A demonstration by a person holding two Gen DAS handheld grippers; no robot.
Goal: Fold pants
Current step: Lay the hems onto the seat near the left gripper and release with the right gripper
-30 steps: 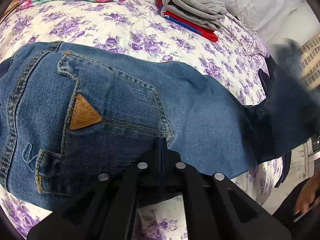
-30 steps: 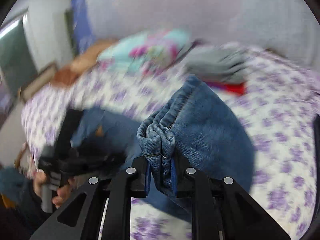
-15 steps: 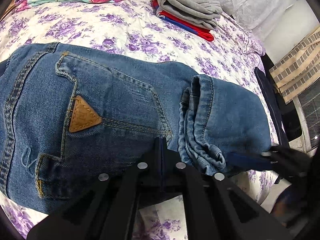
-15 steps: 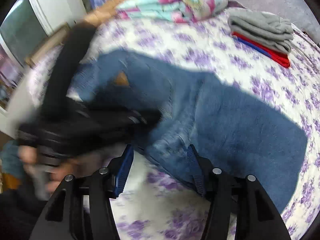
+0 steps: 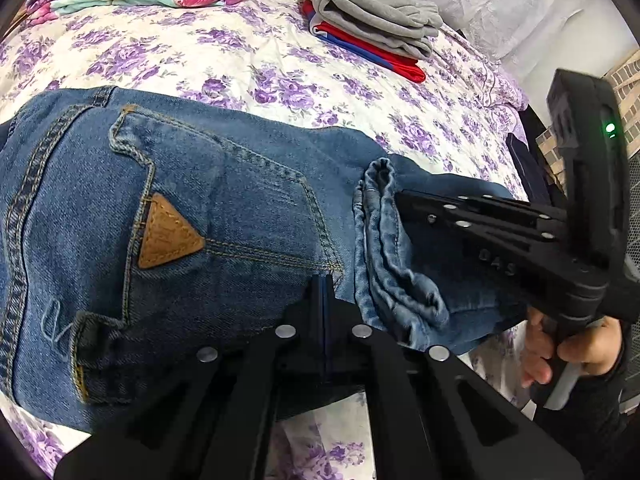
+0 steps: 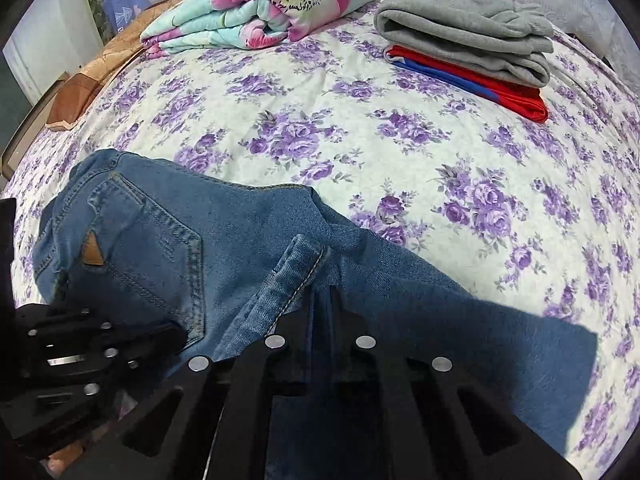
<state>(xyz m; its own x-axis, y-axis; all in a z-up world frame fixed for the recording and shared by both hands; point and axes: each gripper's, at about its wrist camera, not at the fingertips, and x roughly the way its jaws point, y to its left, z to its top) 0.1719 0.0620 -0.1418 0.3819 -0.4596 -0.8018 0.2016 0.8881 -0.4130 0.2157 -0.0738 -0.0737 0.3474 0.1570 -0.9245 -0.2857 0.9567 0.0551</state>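
Blue jeans [image 5: 224,216] lie on the bed, seat side up, with a tan triangular patch [image 5: 166,232] on the back pocket. The legs are folded back, and their cuffs [image 5: 384,248] lie bunched next to the pocket. My left gripper [image 5: 323,280] is shut with its tips on the near edge of the jeans below the pocket. My right gripper [image 6: 325,292] is shut, its tips resting on the folded leg [image 6: 440,320] beside the cuffs [image 6: 288,280]; whether it pinches denim is unclear. It shows in the left wrist view [image 5: 404,196] against the cuffs. The left gripper [image 6: 172,332] shows at the right wrist view's lower left.
The bed has a purple floral sheet [image 6: 400,128]. A folded grey garment on red and blue ones [image 6: 472,48] lies at the back right. A folded turquoise floral blanket [image 6: 264,12] lies at the back. The bed's near edge is just below the jeans.
My right gripper carried the leg cuffs over to the seat of the jeans, opened and let them drop, then shut again and settled on the folded leg. The left gripper has not moved.
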